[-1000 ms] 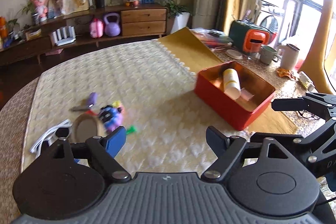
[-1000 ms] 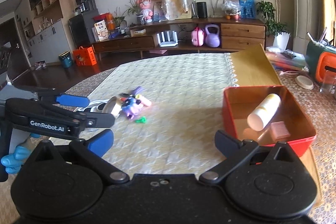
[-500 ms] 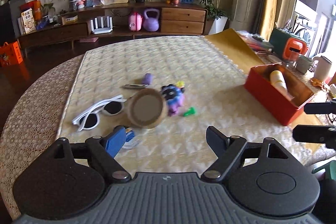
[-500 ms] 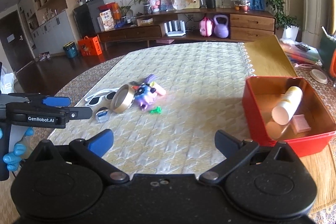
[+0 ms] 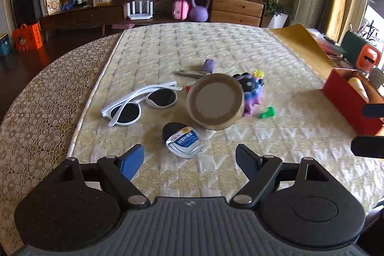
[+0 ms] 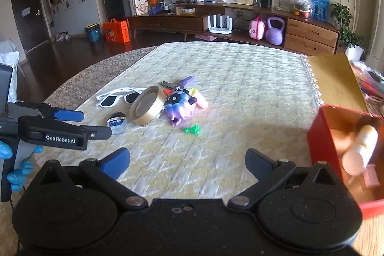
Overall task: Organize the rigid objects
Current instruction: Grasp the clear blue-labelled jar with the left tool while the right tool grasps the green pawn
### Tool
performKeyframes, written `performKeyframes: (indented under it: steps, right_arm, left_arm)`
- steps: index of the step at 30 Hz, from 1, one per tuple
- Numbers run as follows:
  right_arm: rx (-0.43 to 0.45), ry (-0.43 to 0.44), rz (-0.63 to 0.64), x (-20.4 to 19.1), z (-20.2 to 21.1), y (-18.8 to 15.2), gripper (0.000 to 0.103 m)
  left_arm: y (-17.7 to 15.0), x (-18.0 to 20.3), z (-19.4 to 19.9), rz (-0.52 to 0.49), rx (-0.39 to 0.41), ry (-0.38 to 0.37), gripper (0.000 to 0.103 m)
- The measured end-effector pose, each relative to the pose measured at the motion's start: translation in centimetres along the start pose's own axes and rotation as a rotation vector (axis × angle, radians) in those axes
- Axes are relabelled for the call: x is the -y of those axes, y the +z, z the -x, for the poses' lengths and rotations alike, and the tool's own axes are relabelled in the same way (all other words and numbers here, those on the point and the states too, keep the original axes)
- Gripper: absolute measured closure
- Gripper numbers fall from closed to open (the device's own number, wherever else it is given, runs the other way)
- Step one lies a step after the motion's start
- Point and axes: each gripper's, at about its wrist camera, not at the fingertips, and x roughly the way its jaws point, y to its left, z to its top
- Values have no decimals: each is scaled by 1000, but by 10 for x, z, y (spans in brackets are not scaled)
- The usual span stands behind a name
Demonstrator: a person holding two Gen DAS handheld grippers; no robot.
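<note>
Left gripper [image 5: 189, 157] — jaws spread wide, nothing between them, hovering over the near edge of the cream quilted cloth [image 5: 216, 44] that covers the desk. Farthest left on the cloth lie white-framed sunglasses with dark lenses [image 5: 141, 104], folded. Just right of them, nearer the gripper, a small clear flat bottle with a black cap and blue label [image 5: 181, 139] lies on its side. Next, a round gold-rimmed tin lid [image 5: 216, 101] stands tilted, leaning against a purple-and-blue plastic toy figure [image 5: 252, 92]. Behind these sit a metal clip [image 5: 190, 73] and a small purple block [image 5: 208, 64]. A small green plastic piece [image 5: 267, 112] lies just right of the toy. At the far right, a red rectangular box [image 6: 321, 133] holds a cream cylindrical bottle [image 6: 360, 150]. Right gripper [image 6: 187, 160] — jaws likewise spread and empty.
</note>
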Motion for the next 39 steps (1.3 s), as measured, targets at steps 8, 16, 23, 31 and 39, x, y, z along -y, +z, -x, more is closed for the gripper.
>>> performKeyframes:
  steps: [8,16,23,31,39]
  right_arm:
    - [-47,-31,-1,5,-51,11,7]
    - [-84,-30,37,0,-94,14,22]
    - [-101,-25,37,0,-113,16,41]
    - [-101,-26,46,-1,-122,13,53]
    - [-92,-26,70,-5,-126,17,69]
  left_arm:
    - [-2,-3,-36,5,-4,59,20]
    - [-6,0,-53,-21,20,81,20]
    - [-6,0,-57,-17,49,85,20]
    - [-9,8,-54,-69,76,66,41]
    - [-8,12,-53,-84,83,50,56]
